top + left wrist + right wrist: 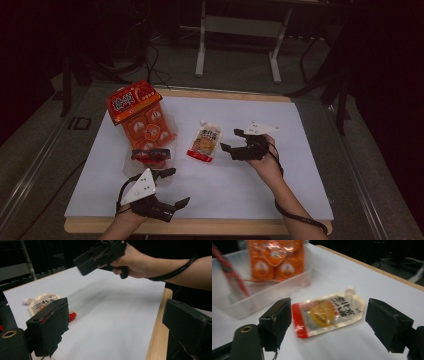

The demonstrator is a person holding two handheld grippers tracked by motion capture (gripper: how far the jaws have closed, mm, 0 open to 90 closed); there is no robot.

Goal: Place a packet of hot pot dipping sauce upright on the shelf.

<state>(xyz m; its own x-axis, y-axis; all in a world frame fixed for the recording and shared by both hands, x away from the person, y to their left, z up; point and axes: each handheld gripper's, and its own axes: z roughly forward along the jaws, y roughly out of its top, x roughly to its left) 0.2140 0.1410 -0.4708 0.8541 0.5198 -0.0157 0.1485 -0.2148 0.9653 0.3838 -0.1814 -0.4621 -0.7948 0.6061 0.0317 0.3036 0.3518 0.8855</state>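
A flat sauce pouch with a red bottom edge and a white spout lies in the middle of the white mat. My right gripper hovers just right of it, pointing left, jaws open. In the right gripper view the pouch lies on the mat ahead of the right gripper, in line with the gap between the jaws, and neither pad touches it. Near the front left edge my left gripper is open and holds nothing. From the left gripper, the pouch lies far left and the right gripper is above.
A clear plastic tray at the left holds an orange snack pack and a dark red-striped item at its near end. The wooden table edge runs along the front. A metal stand is on the floor beyond the table.
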